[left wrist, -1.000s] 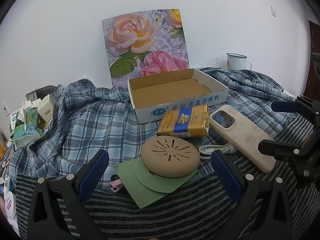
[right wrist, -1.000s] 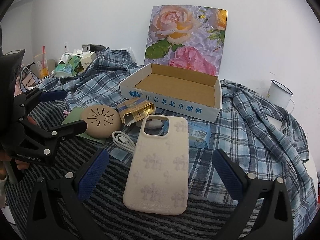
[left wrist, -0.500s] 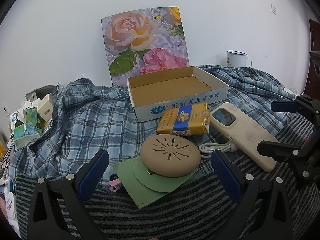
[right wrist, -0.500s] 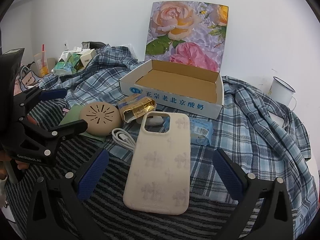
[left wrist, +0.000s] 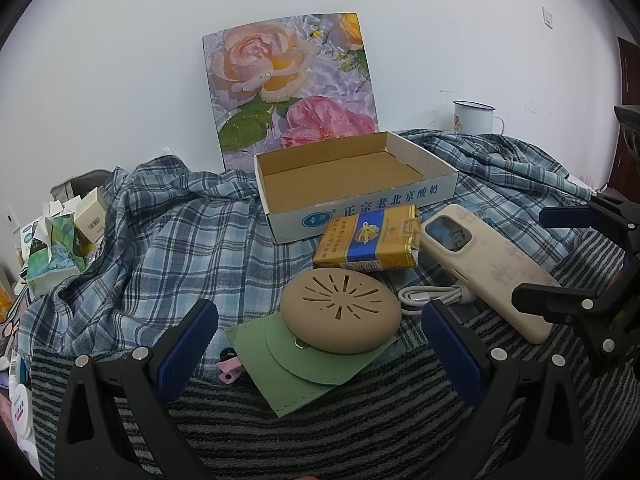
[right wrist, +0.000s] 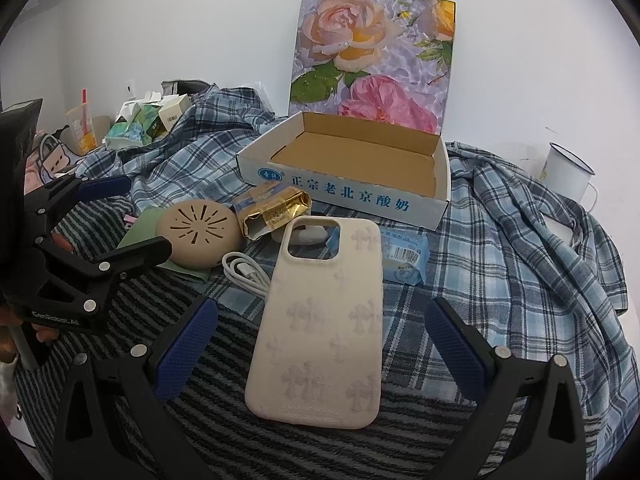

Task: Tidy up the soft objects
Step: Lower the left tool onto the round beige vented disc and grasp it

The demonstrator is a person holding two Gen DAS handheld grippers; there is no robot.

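Observation:
An open cardboard box [left wrist: 352,184] [right wrist: 348,168] with a rose-print lid stands at the back on plaid cloth. In front lie a tan round vented disc [left wrist: 340,312] [right wrist: 198,238] on a green pouch [left wrist: 304,364], a gold and blue packet [left wrist: 370,240] [right wrist: 272,212], a white cable [left wrist: 436,298] [right wrist: 244,276], a cream phone case [left wrist: 488,268] [right wrist: 324,320] and a blue tissue pack [right wrist: 404,256]. My left gripper [left wrist: 320,360] is open, just short of the disc. My right gripper [right wrist: 320,350] is open over the phone case's lower half.
A white enamel mug [left wrist: 474,116] [right wrist: 568,172] stands at the back right by the wall. Small cartons and a green tissue pack [left wrist: 60,240] crowd the left side. A pink clip [left wrist: 228,370] lies by the pouch. A striped blanket [right wrist: 224,432] covers the front.
Both grippers have lowered slightly towards the objects. The jaws stay open and nothing has been picked up.

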